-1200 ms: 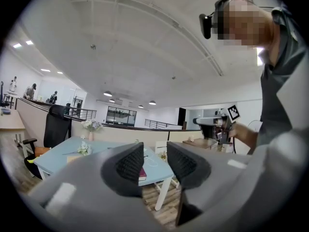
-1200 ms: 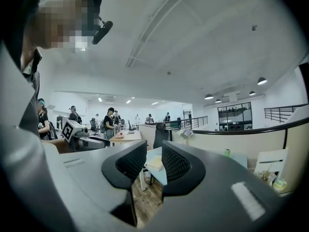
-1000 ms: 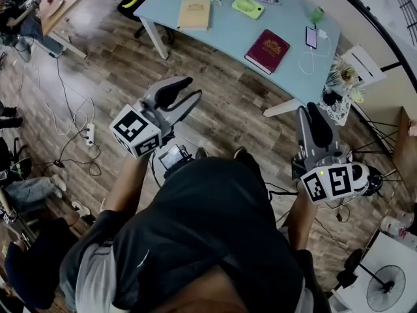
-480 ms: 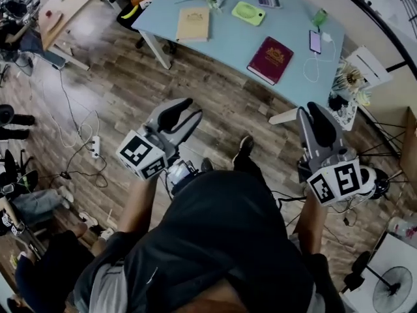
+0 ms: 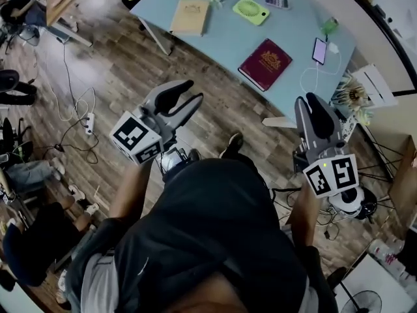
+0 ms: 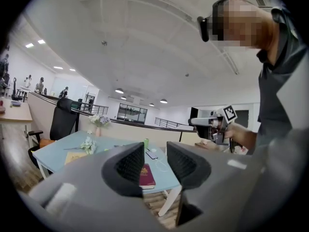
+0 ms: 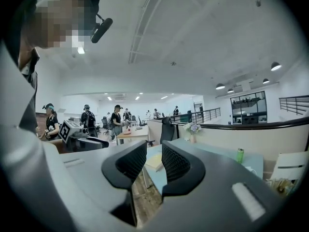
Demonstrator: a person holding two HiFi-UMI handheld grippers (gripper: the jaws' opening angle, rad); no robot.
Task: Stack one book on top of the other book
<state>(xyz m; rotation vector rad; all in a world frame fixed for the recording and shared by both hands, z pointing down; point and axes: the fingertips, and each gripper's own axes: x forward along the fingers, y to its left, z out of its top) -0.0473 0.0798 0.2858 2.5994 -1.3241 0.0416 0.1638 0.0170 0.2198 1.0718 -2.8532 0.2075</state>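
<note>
Pale-blue worktop [image 5: 215, 38] is edging nearer as the person is stepping in. Red book [image 5: 266, 60] and tan book [image 5: 190, 15] are lying well apart on it, unstacked. Left claw [image 5: 189, 93] and right claw [image 5: 316, 106] are hovering short of the worktop, narrowly parted, gripping nothing.

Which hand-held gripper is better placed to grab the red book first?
Probably right: the right hand-held gripper, open and empty, sits nearer the red book by the edge of the table; the left hand-held gripper, also open, is farther off.
</note>
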